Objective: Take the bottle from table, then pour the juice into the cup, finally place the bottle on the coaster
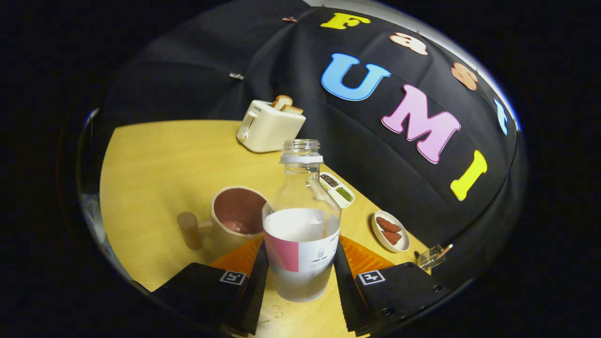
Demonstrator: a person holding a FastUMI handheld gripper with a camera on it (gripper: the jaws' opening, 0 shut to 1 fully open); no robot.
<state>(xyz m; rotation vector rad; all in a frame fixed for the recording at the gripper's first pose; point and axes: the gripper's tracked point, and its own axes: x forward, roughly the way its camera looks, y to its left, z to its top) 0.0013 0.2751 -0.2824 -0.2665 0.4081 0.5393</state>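
The uncapped juice bottle [301, 234] is clamped between the tongs [300, 277], tilted beside the mug [237, 220]; spillage onto the table [159, 173] is judged likely if tipped short of the rim.

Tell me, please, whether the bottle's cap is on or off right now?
Off: the bottle, held between the gripper fingers, shows a bare threaded open mouth, with no cap on it.

The bottle [301, 234] hides part of the cup's [237, 218] rim; the tongs [300, 277] perhaps cover the coaster [371, 258] beneath.
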